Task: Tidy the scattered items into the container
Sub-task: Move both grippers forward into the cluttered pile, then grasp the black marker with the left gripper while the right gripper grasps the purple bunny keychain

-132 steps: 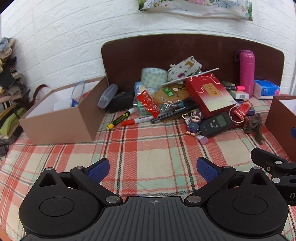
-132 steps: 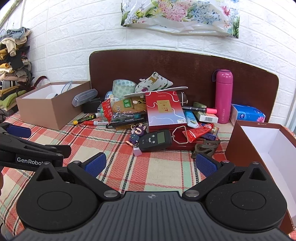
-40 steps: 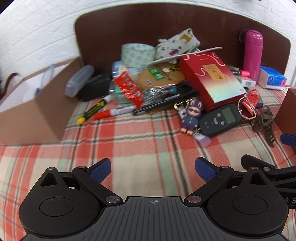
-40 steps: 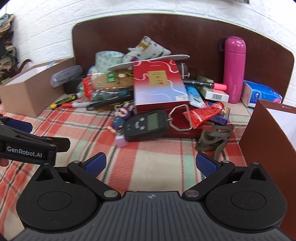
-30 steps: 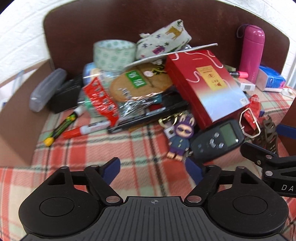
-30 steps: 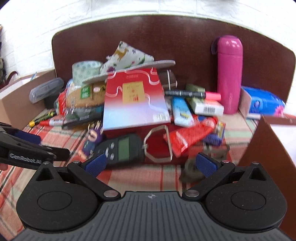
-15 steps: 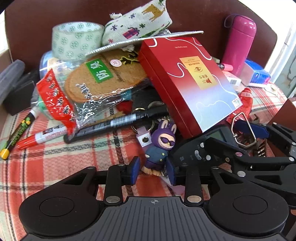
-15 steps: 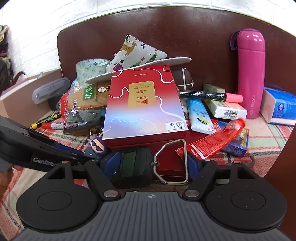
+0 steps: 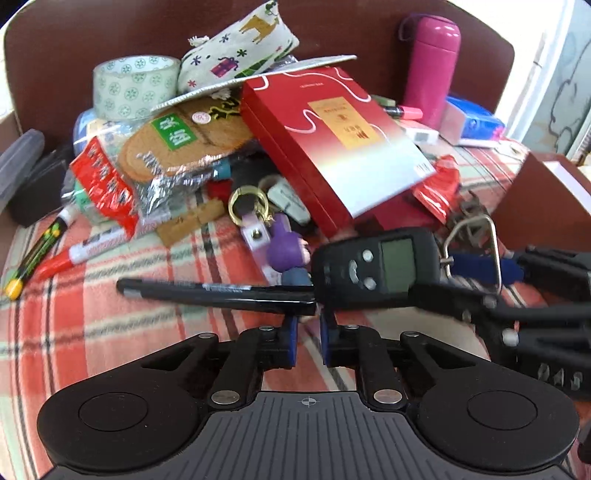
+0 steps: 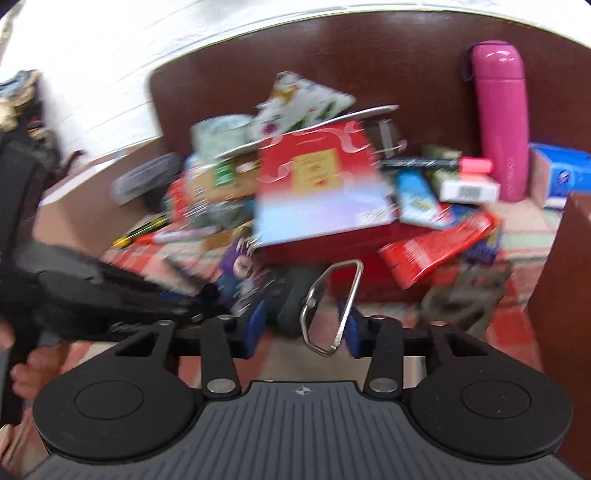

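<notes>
My left gripper point(image 9: 307, 332) is shut on a black pen point(image 9: 218, 292), which lies crosswise above the checked cloth. My right gripper point(image 10: 303, 326) is shut on a black handheld scale point(image 10: 291, 306) with a metal hook point(image 10: 332, 306); the scale also shows in the left wrist view point(image 9: 380, 267), lifted beside the pen. A purple figure keychain point(image 9: 284, 245) lies just behind. The pile holds a red box point(image 9: 332, 136), a tape roll point(image 9: 135, 86), a printed pouch point(image 9: 240, 44) and a red marker point(image 9: 85, 251).
A brown box point(image 9: 535, 199) stands at the right, also in the right wrist view point(image 10: 561, 288). A cardboard box point(image 10: 92, 199) stands at the left. A pink flask point(image 10: 502, 114) and blue tissue pack point(image 10: 565, 173) stand at the back. A brown headboard point(image 9: 110, 33) backs the pile.
Both grippers closed in on the pile and shut. The left took the black pen and pulled it out; the right took the scale and lifted it.
</notes>
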Motion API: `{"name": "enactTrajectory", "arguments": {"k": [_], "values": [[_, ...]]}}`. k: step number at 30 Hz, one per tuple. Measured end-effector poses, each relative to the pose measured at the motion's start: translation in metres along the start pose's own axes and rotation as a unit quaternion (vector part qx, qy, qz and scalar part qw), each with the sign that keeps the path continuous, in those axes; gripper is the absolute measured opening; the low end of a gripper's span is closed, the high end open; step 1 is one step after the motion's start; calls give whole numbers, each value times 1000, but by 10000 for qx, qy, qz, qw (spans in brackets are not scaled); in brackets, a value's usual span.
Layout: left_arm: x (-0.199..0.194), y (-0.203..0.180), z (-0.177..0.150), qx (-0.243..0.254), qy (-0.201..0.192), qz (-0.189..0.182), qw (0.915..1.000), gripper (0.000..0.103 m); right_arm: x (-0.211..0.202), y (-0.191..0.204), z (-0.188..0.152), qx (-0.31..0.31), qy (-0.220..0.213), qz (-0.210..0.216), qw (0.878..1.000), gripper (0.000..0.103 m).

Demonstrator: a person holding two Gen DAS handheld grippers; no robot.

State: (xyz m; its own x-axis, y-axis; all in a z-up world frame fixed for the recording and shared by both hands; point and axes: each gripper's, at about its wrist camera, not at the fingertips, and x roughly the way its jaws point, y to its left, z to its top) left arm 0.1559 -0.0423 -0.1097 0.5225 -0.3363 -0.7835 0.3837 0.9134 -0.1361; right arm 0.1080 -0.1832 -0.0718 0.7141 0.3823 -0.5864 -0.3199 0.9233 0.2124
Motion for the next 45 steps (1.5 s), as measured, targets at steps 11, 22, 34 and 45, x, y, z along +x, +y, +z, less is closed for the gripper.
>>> {"name": "enactTrajectory", "arguments": {"k": [11, 22, 34, 45], "values": [[-47, 7, -76, -122, 277, -36, 9995, 34, -32, 42, -46, -144, 566, 495, 9971, 27], [-79, 17, -81, -153, -188, 440, 9987, 66, -58, 43, -42, -110, 205, -252, 9994, 64], [-59, 37, -71, -376, -78, 483, 9981, 51, -32, 58, -41, -349, 293, -33, 9990, 64], [-40, 42, -62, -361, -37, 334, 9988, 18, -15, 65, -37, -433, 402, 86, 9982, 64]]}}
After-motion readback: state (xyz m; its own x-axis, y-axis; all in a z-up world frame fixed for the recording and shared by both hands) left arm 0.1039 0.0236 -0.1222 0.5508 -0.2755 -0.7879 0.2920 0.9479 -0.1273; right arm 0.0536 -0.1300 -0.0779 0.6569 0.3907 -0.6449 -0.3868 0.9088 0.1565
